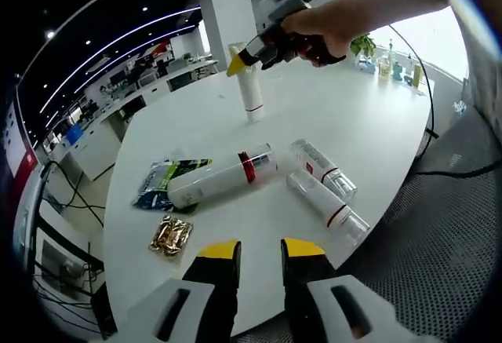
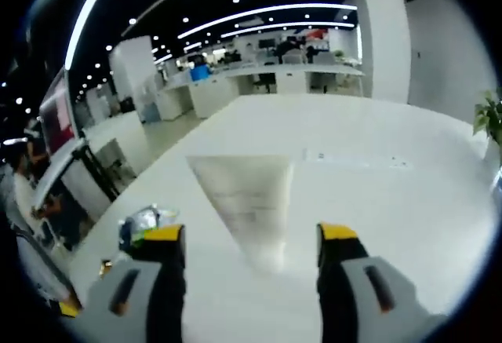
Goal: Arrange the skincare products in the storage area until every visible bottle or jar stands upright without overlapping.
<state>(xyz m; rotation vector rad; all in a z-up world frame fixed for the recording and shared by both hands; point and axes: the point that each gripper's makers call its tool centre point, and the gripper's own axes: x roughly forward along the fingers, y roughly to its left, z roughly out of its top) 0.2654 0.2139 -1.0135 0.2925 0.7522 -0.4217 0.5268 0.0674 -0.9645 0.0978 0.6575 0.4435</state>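
On the round white table (image 1: 329,115) a white tube with a red band (image 1: 223,176) lies on its side. Two clear bottles with red-banded caps (image 1: 321,169) (image 1: 328,206) lie beside it on the right. My left gripper (image 1: 260,249) hovers open over the near table edge, holding nothing. Farther back a white bottle (image 1: 251,90) stands upright, and a hand holds my right gripper (image 1: 239,64) at its top. In the right gripper view that bottle (image 2: 247,202) is blurred and sits between the wide-apart jaws of the right gripper (image 2: 251,235), which is open and not touching it.
A green and blue packet (image 1: 169,180) and a gold foil packet (image 1: 171,235) lie left of the tube; the packet (image 2: 141,219) also appears by the right gripper's left jaw. Small plants and bottles (image 1: 388,64) stand at the far table edge. Grey carpet (image 1: 455,202) lies to the right.
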